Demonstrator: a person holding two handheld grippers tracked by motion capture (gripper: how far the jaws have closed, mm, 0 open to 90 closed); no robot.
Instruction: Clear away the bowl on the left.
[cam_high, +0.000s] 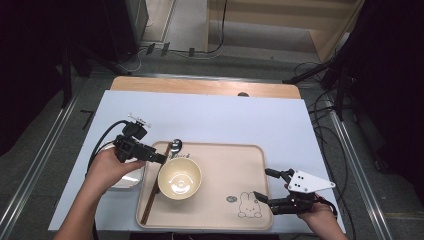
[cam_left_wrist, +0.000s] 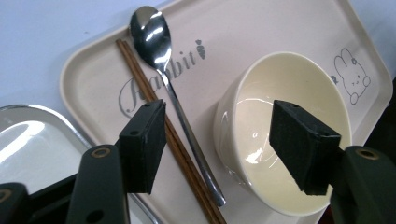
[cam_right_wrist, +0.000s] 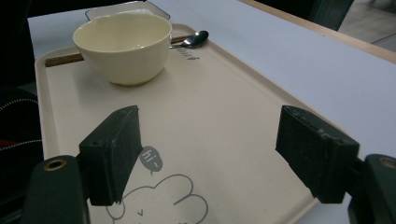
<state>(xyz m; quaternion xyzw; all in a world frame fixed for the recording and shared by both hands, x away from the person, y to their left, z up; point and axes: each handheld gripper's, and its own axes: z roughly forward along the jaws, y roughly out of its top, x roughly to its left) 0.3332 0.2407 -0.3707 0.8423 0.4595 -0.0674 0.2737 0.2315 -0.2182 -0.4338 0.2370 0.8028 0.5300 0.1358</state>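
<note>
A cream bowl (cam_high: 180, 178) (cam_left_wrist: 280, 116) (cam_right_wrist: 123, 44) stands empty on the left part of a beige rabbit-print tray (cam_high: 230, 170) (cam_left_wrist: 93, 70) (cam_right_wrist: 210, 107). Brown chopsticks (cam_high: 150, 202) (cam_left_wrist: 140, 74) (cam_right_wrist: 63, 59) and a steel spoon (cam_high: 175, 145) (cam_left_wrist: 154, 32) (cam_right_wrist: 194, 39) lie on the tray left of the bowl. My left gripper (cam_high: 161, 159) (cam_left_wrist: 224, 144) hovers open above the bowl's left rim, one jaw over the chopsticks and one over the bowl, holding nothing. My right gripper (cam_high: 261, 183) (cam_right_wrist: 210, 158) is open and empty at the tray's near right corner, over the rabbit drawing.
A shallow steel dish (cam_high: 127, 180) (cam_left_wrist: 32, 140) (cam_right_wrist: 121, 9) sits just left of the tray, under the left hand. The tray rests on a pale sheet (cam_high: 225, 120) over a wooden table. Cables and dark stands lie on the floor beyond.
</note>
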